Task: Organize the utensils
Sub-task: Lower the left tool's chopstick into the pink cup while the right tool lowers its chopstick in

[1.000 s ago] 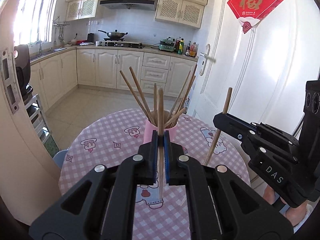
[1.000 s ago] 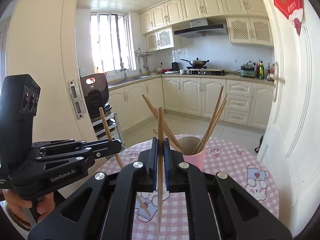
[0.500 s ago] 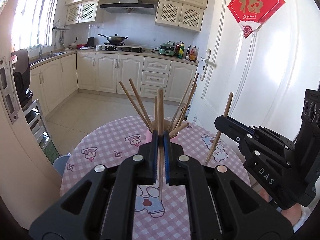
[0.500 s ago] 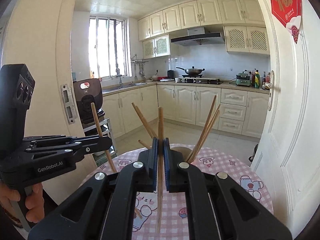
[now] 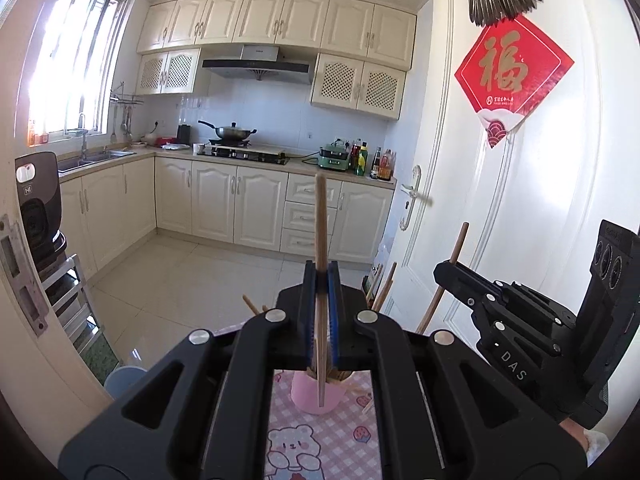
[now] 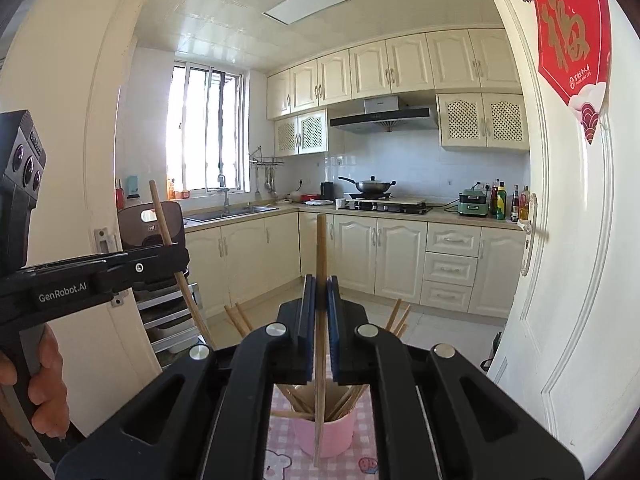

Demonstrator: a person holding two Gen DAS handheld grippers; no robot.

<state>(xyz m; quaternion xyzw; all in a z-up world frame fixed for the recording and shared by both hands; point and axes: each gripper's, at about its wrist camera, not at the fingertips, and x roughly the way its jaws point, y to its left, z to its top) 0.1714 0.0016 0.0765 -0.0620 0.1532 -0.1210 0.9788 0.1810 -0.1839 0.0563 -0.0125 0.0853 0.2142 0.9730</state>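
A pink cup (image 5: 316, 396) holding several wooden chopsticks stands on the pink checked tablecloth (image 5: 320, 440); it also shows in the right wrist view (image 6: 332, 436). My left gripper (image 5: 321, 276) is shut on one upright chopstick (image 5: 321, 220), its lower tip in front of the cup. My right gripper (image 6: 320, 284) is shut on another upright chopstick (image 6: 321, 248), its tip over the cup's front. Each gripper shows in the other's view: the right one (image 5: 444, 276), the left one (image 6: 176, 256).
A white door (image 5: 520, 200) with a red paper decoration (image 5: 512, 76) stands close on the right. A door frame (image 6: 80, 160) and a dark appliance on a rack (image 5: 36, 208) are on the left. Kitchen cabinets and a stove lie beyond.
Both grippers have moved forward and lower toward the cup, each with its chopstick. The cup now sits under the jaws and most of the table is hidden.
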